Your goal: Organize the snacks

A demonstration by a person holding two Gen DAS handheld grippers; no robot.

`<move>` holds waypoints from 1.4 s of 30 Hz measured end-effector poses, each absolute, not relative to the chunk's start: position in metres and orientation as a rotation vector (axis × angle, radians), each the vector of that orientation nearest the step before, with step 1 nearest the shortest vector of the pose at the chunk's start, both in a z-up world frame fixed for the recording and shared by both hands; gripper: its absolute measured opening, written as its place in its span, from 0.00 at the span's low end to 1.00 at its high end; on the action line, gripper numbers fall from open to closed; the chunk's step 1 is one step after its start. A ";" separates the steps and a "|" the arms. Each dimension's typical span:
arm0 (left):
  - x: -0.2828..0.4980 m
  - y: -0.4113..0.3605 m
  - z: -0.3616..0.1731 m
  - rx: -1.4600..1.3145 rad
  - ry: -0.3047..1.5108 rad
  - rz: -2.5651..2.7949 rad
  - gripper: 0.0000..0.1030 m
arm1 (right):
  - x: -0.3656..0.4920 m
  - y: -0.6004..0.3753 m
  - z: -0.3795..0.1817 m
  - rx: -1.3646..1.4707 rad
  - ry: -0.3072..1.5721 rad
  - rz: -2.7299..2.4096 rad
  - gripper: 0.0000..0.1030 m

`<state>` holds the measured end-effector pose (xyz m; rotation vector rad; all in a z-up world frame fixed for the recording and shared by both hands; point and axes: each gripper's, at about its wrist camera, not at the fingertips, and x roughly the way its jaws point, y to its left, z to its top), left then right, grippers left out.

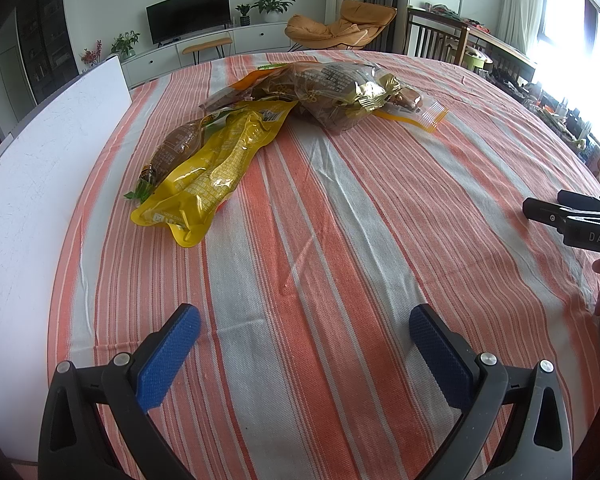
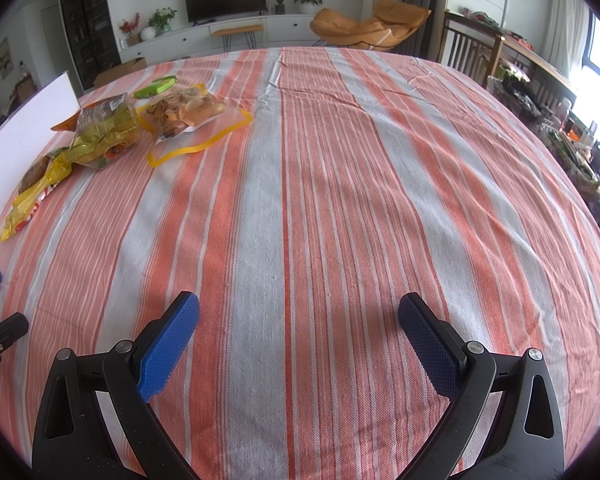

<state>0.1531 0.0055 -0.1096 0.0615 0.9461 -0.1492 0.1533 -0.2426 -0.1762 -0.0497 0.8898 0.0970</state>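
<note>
Bench (image 2: 340,200) under an orange-and-grey striped cloth; white board (image 1: 40,160) standing along its left edge. Snack bags lie in a loose heap at the far left of the bench: clear bag of gold-wrapped sweets (image 1: 340,92), long yellow pouch (image 1: 216,164) overlapping a brown packet (image 1: 176,144), and a clear yellow-bordered bag of pastries (image 2: 188,116). Left hand-held gripper (image 1: 304,322): fingers spread wide, empty, above bare cloth near the front. Right hand-held gripper (image 2: 298,312): likewise wide apart, holding nothing, well apart from the snacks.
</note>
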 end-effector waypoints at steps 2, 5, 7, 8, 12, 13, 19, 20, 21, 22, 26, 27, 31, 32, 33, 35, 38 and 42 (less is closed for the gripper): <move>0.153 0.005 -0.110 0.061 0.946 -0.149 1.00 | 0.153 -0.243 -0.176 -0.050 0.890 0.097 0.98; 0.153 0.006 -0.109 0.062 0.946 -0.149 1.00 | 0.153 -0.243 -0.176 -0.050 0.890 0.097 0.98; 0.153 0.006 -0.109 0.062 0.946 -0.149 1.00 | 0.153 -0.243 -0.176 -0.049 0.890 0.097 0.98; 0.153 0.005 -0.110 0.062 0.946 -0.149 1.00 | 0.153 -0.243 -0.176 -0.049 0.890 0.097 0.98; 0.151 0.006 -0.109 0.062 0.948 -0.150 1.00 | 0.153 -0.243 -0.176 -0.049 0.890 0.097 0.98; 0.150 0.006 -0.109 0.067 0.949 -0.155 1.00 | 0.153 -0.243 -0.176 -0.049 0.890 0.097 0.98; 0.132 0.015 -0.111 0.088 0.947 -0.206 1.00 | 0.153 -0.243 -0.176 -0.050 0.890 0.097 0.98; 0.133 0.015 -0.112 0.089 0.947 -0.205 1.00 | 0.153 -0.243 -0.176 -0.049 0.891 0.095 0.98; 0.133 0.015 -0.112 0.089 0.947 -0.204 1.00 | 0.154 -0.243 -0.176 -0.044 0.893 0.090 0.99; 0.133 0.015 -0.112 0.087 0.947 -0.204 1.00 | 0.153 -0.242 -0.176 -0.043 0.894 0.086 0.99; 0.130 0.018 -0.111 0.086 0.946 -0.204 1.00 | 0.180 -0.232 -0.168 -0.099 0.976 0.158 0.97; 0.130 0.018 -0.111 0.086 0.946 -0.204 1.00 | 0.189 -0.226 -0.158 -0.116 0.954 0.172 0.97; 0.131 0.017 -0.112 0.087 0.946 -0.204 1.00 | 0.238 -0.188 -0.116 -0.231 0.850 0.209 0.98; 0.131 0.017 -0.112 0.086 0.946 -0.204 1.00 | 0.250 -0.180 -0.114 -0.259 0.860 0.216 0.98; 0.131 0.017 -0.112 0.086 0.946 -0.205 1.00 | 0.274 -0.164 -0.115 -0.318 0.900 0.222 0.98; 0.131 0.018 -0.112 0.086 0.946 -0.205 1.00 | 0.306 -0.143 -0.124 -0.370 0.975 0.259 0.98; 0.131 0.019 -0.112 0.085 0.946 -0.205 1.00 | 0.336 -0.120 -0.139 -0.406 1.020 0.308 0.97; 0.133 0.018 -0.113 0.084 0.946 -0.205 1.00 | 0.366 -0.118 -0.163 -0.246 1.185 0.384 0.99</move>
